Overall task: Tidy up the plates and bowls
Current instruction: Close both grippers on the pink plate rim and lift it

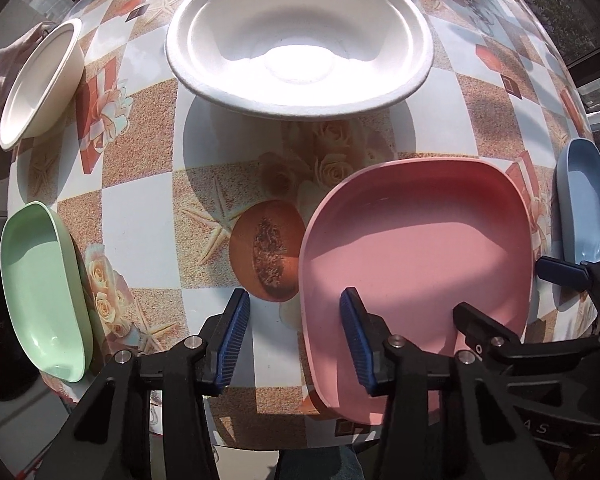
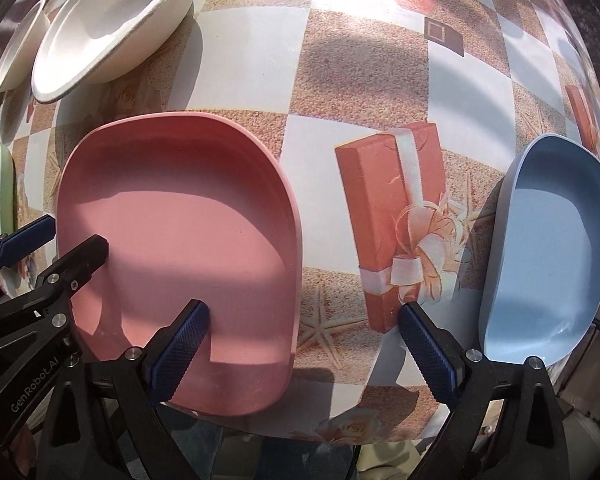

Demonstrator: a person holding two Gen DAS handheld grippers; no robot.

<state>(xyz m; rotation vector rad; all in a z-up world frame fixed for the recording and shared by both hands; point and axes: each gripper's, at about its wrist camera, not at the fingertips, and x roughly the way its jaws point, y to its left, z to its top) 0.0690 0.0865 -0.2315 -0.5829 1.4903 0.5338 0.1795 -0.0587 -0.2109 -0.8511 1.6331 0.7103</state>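
So far nothing is stacked: our left gripper point(image 1: 294, 346) straddles the pink squarish plastic plate's point(image 1: 420, 264) left rim, pads not yet pressing. Our right gripper point(image 2: 302, 354) hangs wide, unloaded, astride its right rim. White paper bowls point(image 1: 300, 36), green point(image 1: 40, 288) and blue plastic plates point(image 1: 584, 200) lie apart, all unsorted.

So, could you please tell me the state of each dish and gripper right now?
Pink plate: empty, upright.
Blue plate: empty, upright.
Green plate: empty, upright.
Large white bowl: empty, upright.
Small white bowl: empty, upright.
Left gripper: open, straddling pink plate's rim.
Right gripper: open, straddling its opposite rim.

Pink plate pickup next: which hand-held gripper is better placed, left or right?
Left, likely. The left hand-held gripper already straddles the near-left rim of the pink plate, though its pads don't yet pinch it. The right hand-held gripper straddles the right rim, open much wider.
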